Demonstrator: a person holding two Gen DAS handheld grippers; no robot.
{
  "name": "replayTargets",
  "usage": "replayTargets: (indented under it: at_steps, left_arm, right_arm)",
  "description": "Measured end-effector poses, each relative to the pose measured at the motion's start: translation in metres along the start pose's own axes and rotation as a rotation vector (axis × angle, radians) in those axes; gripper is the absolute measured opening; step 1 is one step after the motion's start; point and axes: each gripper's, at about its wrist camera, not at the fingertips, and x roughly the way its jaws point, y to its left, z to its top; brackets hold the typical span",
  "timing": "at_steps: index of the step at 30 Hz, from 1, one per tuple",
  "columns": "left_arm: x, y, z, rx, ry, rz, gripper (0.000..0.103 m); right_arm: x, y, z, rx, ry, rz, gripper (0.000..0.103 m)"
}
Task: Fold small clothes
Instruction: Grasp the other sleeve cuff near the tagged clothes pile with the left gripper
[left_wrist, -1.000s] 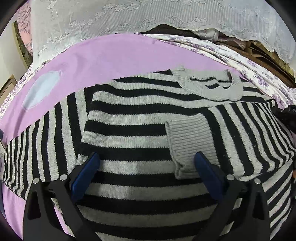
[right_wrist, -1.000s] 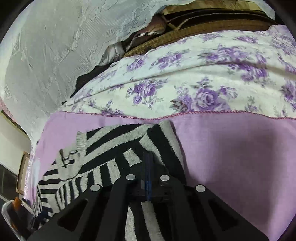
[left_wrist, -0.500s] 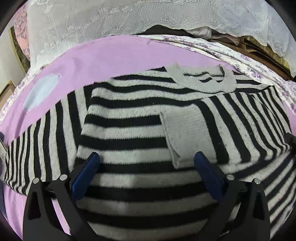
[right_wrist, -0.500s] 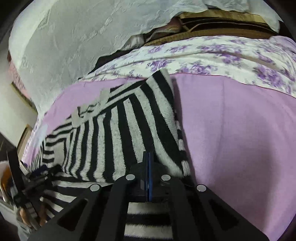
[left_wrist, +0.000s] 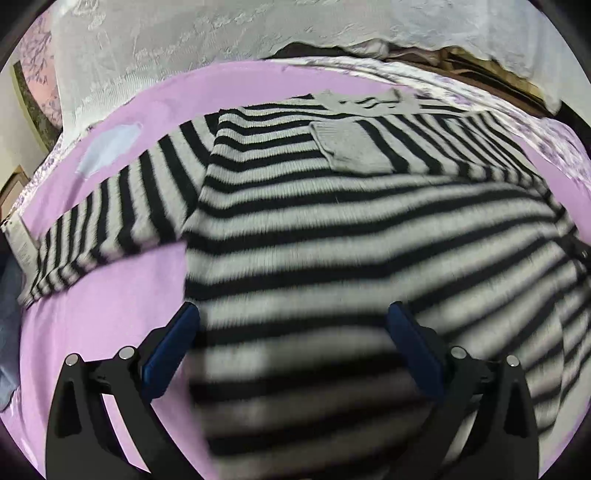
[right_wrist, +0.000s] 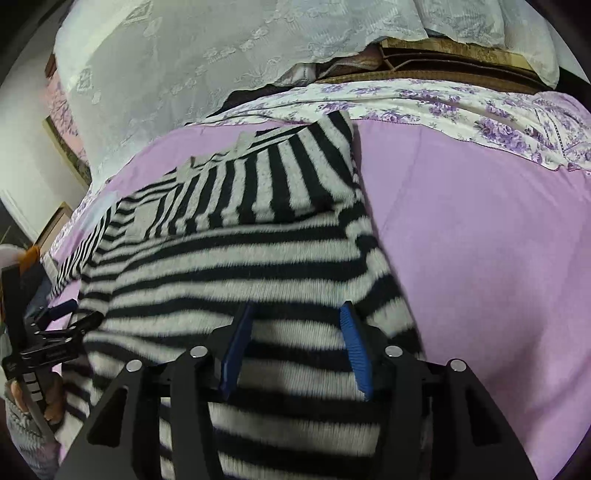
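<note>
Release is the change: the right gripper (right_wrist: 295, 347), whose blue fingers (right_wrist: 236, 350) were pressed together on the knit 0.5 s ago, now has them spread with nothing between them, hovering over the near part of the striped sweater (left_wrist: 332, 240). The left gripper (left_wrist: 291, 354) shows its fingers spread wide too, as they were 1 s ago, and it now sits nearer the hem, so more of the garment fills its view. The sweater lies flat on the purple bed sheet (right_wrist: 480, 240), collar (left_wrist: 365, 103) at the far end. Its right sleeve is already folded across the chest, the grey cuff (left_wrist: 351, 147) resting just below the collar. The left sleeve (left_wrist: 110, 221) lies stretched out to the left, unfolded. By my judgement 1 sleeve fold is finished and set down, so the next step probably calls for taking the left sleeve and bringing it inward. Motion blur smears the near stripes.
</note>
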Motion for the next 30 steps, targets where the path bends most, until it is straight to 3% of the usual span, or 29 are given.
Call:
replayTargets:
  at_steps: [3, 5, 8, 9, 12, 14, 20, 26, 28, 30]
  left_arm:
    - [-0.018, 0.024, -0.013, -0.048, -0.027, -0.018, 0.099]
    - [-0.023, 0.05, -0.013, -0.122, -0.024, -0.003, 0.099]
    - [-0.022, 0.107, -0.014, -0.315, -0.007, 0.037, 0.099]
    - [-0.019, 0.134, -0.016, -0.433, 0.005, 0.026, 0.099]
    - [-0.006, 0.196, -0.026, -0.733, 0.017, -0.067, 0.099]
    - [0.0, 0.223, -0.025, -0.849, 0.01, -0.116, 0.099]
    - [0.031, 0.268, -0.002, -0.963, 0.026, -0.119, 0.099]
    - [0.034, 0.29, -0.004, -1.054, -0.068, -0.158, 0.096]
    - [0.031, 0.293, -0.011, -1.071, -0.078, -0.143, 0.075]
    - [0.03, 0.296, -0.014, -1.069, -0.078, -0.123, 0.062]
  right_arm:
    - [-0.007, 0.002, -0.004, -0.016, -0.022, 0.012, 0.064]
    - [-0.007, 0.001, -0.003, -0.008, -0.03, 0.021, 0.064]
    - [-0.01, -0.004, -0.003, 0.016, -0.047, 0.039, 0.064]
    - [-0.01, -0.005, -0.004, 0.024, -0.049, 0.045, 0.065]
    - [-0.009, -0.006, -0.003, 0.03, -0.049, 0.054, 0.066]
    - [-0.009, -0.006, -0.003, 0.025, -0.049, 0.055, 0.067]
    - [-0.008, -0.005, -0.003, 0.02, -0.046, 0.067, 0.071]
    - [-0.008, -0.005, -0.004, 0.022, -0.046, 0.073, 0.073]
    - [-0.008, -0.005, -0.004, 0.023, -0.047, 0.073, 0.073]
    - [-0.007, -0.005, -0.003, 0.022, -0.048, 0.072, 0.073]
